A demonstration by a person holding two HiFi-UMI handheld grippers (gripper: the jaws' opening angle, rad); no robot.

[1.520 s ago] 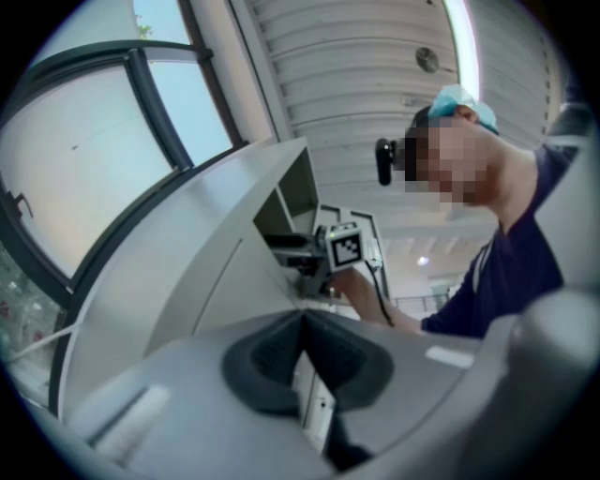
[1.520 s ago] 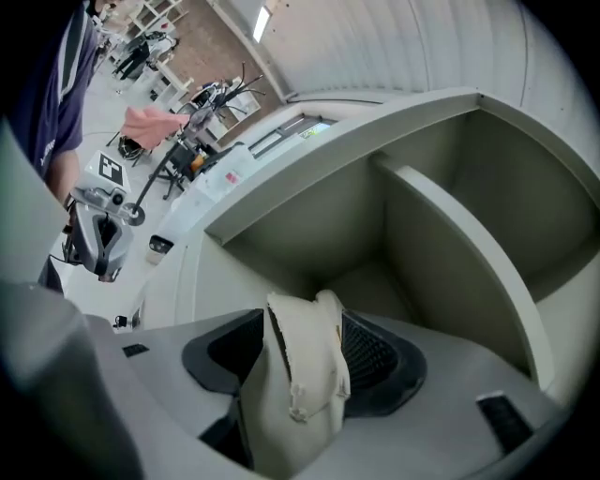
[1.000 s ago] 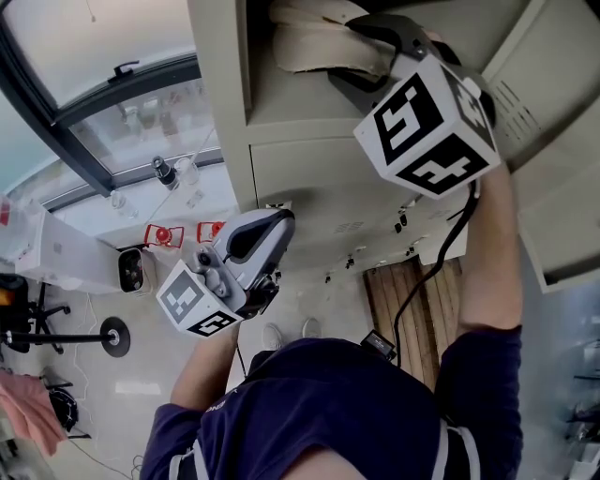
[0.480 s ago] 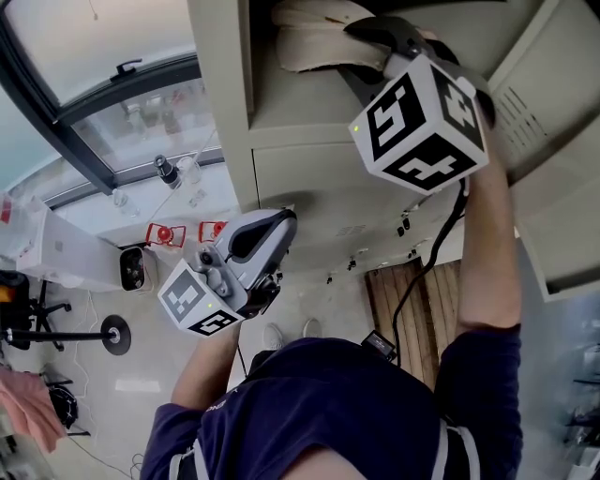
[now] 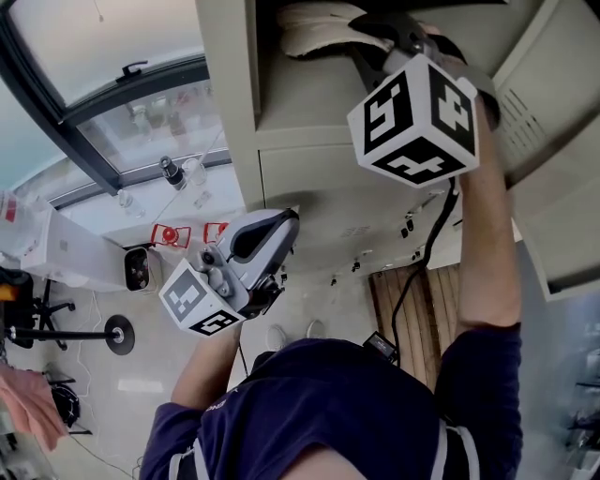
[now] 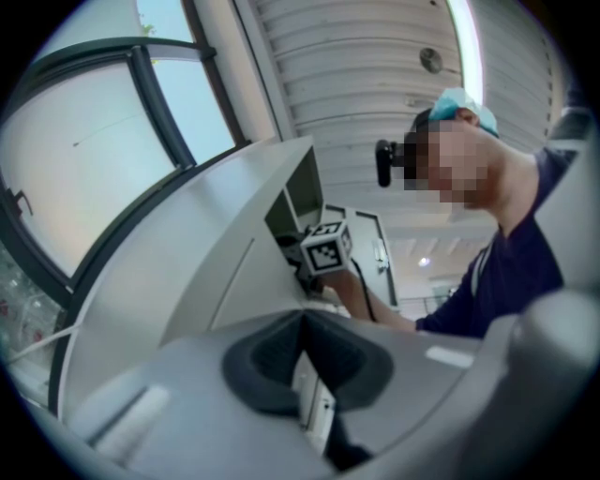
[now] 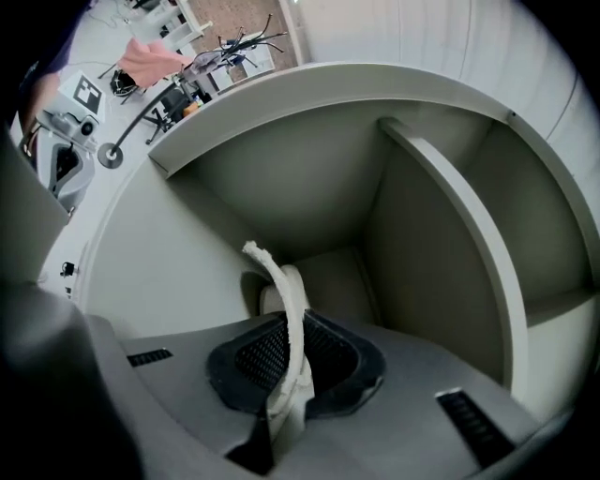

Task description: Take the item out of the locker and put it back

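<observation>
A cream, floppy item (image 5: 319, 33) lies in the open locker compartment (image 5: 309, 103) at the top of the head view. My right gripper (image 5: 389, 28) reaches into that compartment, its marker cube hiding most of the jaws there. In the right gripper view the jaws are closing, and the pads of the right gripper (image 7: 291, 375) pinch the item's thin edge (image 7: 286, 309), which curves up out of them. My left gripper (image 5: 277, 225) hangs below the locker, away from it, shut with nothing in it; its jaws (image 6: 302, 361) meet in the left gripper view.
The locker's door (image 5: 553, 112) stands swung out at the right. Shut locker fronts (image 5: 319, 187) lie below the open compartment. Far below are a wooden bench (image 5: 403, 300), a round stand base (image 5: 114, 336) and a window ledge (image 5: 141, 169) with bottles.
The right gripper has pushed slightly further left and up into the compartment, against the cream item. The left gripper has hardly moved.
</observation>
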